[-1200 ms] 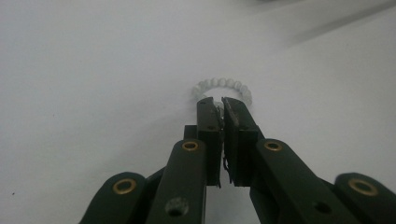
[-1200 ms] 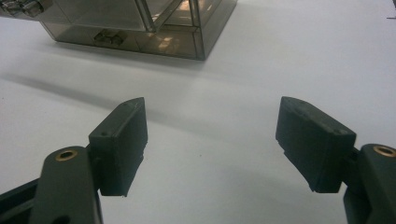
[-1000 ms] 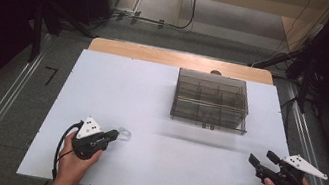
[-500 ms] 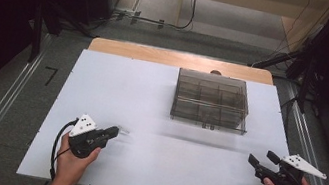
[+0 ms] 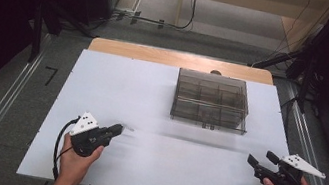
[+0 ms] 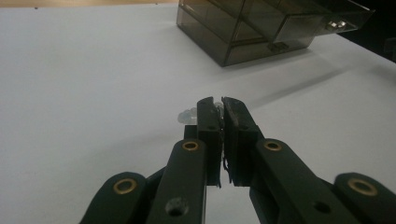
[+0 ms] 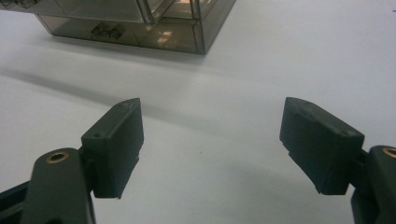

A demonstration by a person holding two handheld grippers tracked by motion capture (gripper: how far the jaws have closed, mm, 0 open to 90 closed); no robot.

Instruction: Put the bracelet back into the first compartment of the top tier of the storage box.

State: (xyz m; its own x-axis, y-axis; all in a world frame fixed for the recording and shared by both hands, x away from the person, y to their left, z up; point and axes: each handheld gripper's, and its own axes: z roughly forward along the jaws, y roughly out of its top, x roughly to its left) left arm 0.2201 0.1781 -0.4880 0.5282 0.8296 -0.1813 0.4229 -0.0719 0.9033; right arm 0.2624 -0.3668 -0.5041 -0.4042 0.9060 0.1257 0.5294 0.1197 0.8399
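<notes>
I am holding the left gripper [image 5: 116, 128] low over the desk [image 5: 150, 166] at the near left, forearm coming in from the bottom edge, its fingers [image 6: 208, 122] pointing up and right toward the box [image 5: 210, 101]. They are pressing almost together on a small clear piece [image 6: 187, 116] that is sticking out beside the tips. I am keeping the right gripper [image 5: 258, 159] at the near right corner, pointed leftward, its fingers [image 7: 116, 140] spread wide with nothing between them. The smoky compartment box is sitting well apart, toward the far side.
</notes>
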